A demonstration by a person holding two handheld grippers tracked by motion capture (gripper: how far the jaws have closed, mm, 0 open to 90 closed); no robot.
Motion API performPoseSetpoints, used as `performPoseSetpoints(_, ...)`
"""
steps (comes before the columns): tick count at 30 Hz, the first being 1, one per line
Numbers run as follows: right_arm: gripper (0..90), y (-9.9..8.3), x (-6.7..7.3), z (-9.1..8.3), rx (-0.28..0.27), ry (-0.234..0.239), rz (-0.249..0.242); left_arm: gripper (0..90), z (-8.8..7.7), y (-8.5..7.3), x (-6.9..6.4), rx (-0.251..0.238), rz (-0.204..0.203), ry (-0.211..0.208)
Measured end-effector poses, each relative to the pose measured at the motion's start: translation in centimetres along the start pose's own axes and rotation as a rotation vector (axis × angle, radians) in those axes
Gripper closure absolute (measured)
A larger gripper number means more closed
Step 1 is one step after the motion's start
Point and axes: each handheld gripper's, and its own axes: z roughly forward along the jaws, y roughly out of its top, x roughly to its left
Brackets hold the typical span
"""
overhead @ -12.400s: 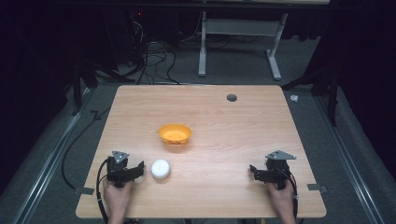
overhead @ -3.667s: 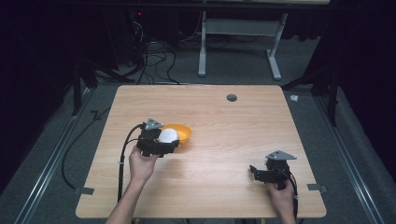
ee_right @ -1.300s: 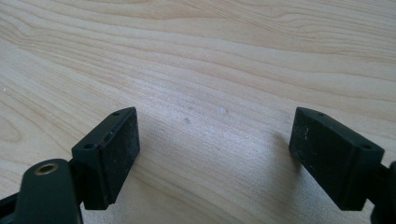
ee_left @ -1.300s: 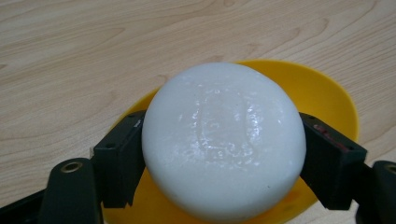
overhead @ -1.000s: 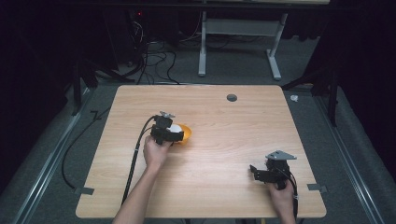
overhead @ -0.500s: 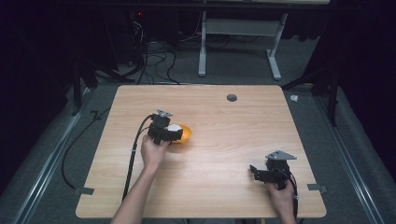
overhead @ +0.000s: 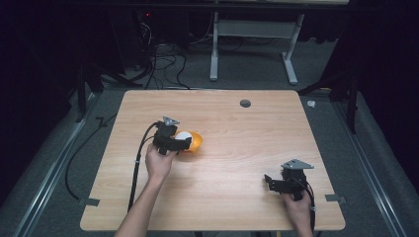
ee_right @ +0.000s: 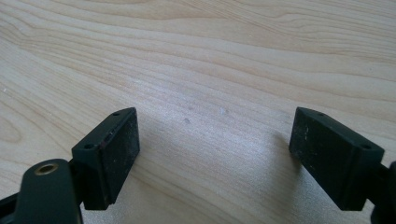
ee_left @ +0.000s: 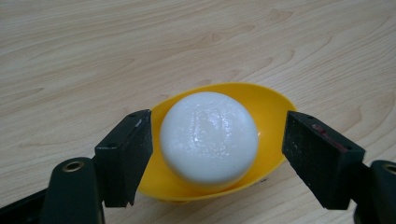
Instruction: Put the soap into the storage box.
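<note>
While left claw [ee_left: 217,154] gapes, smooth white puck [ee_left: 209,136] sits between jaws, untouched, in glossy yellow bowl [ee_left: 271,105]; right claw [ee_right: 215,158] open over wood-grain worktop [ee_right: 210,56].

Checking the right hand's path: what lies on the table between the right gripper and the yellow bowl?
In the high view, nothing: bare wood table runs from the right gripper to the yellow bowl, which holds the white ball.
</note>
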Motion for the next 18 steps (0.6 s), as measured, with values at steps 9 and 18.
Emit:
performPoseSetpoints(9, 17.0, 0.0, 0.0, 0.0, 0.000, 0.000, -0.001, 25.8, -1.5, -0.6, 0.3, -0.025, -0.005, -0.013)
performPoseSetpoints(18, 17.0, 0.0, 0.0, 0.0, -0.001, 0.000, 0.000, 25.5, -2.8, -1.0, 0.1, -0.037, 0.020, -0.014)
